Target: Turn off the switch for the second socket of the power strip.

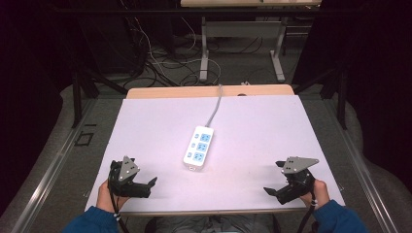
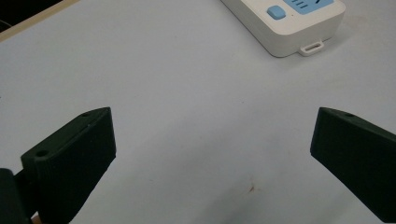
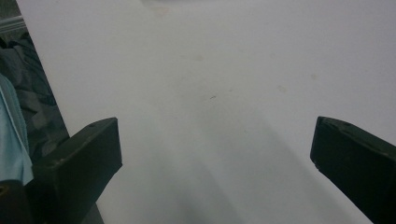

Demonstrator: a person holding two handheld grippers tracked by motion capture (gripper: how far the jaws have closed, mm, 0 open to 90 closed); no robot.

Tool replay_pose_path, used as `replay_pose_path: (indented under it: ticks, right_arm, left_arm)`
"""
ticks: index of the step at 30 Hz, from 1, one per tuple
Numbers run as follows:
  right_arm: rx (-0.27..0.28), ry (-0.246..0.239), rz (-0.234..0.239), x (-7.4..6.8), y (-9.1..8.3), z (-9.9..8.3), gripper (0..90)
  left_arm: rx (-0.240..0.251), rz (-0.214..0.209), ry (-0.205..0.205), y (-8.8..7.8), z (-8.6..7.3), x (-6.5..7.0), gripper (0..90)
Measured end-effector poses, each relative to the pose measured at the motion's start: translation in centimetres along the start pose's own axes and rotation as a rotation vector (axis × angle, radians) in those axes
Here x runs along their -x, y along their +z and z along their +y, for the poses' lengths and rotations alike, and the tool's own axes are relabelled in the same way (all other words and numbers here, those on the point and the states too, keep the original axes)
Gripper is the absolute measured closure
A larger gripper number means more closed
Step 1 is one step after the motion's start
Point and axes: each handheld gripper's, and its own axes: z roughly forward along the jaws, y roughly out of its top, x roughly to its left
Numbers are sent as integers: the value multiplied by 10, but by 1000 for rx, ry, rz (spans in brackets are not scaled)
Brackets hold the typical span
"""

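The left gripper rests at the near edge of the desk, jaws spread wide with nothing between them; it looks parked at a ready post, angled inward toward the middle. The right gripper sits the same way at the opposite near corner, jaws likewise wide apart and empty, mirrored inward.

Ahead of both and between them, nearer the left gripper's line of sight, lies a white power strip with blue sockets, flat on the desk, well apart from either gripper. Its grey cord runs away from the grippers over the far edge, probably to reach a socket.

In the left gripper view the power strip is cut off at the top, leaving one blue button and an end tab. Where the cord ends is hidden among floor cables.
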Motion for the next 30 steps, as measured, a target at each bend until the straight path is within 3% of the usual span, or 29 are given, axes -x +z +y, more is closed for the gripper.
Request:
replay_pose_path:
  ticks: [13,19,30]
  right_arm:
    - [1,-8,-1,1,1,0,18]
    - [-4,-9,-7,1,1,0,18]
    - [-5,-2,-3,0,1,0,19]
  left_arm:
    - [1,2,13,13,13,3,0]
    - [6,21,22,14,18,-1,0]
    - [8,13,13,26,29,-6,0]
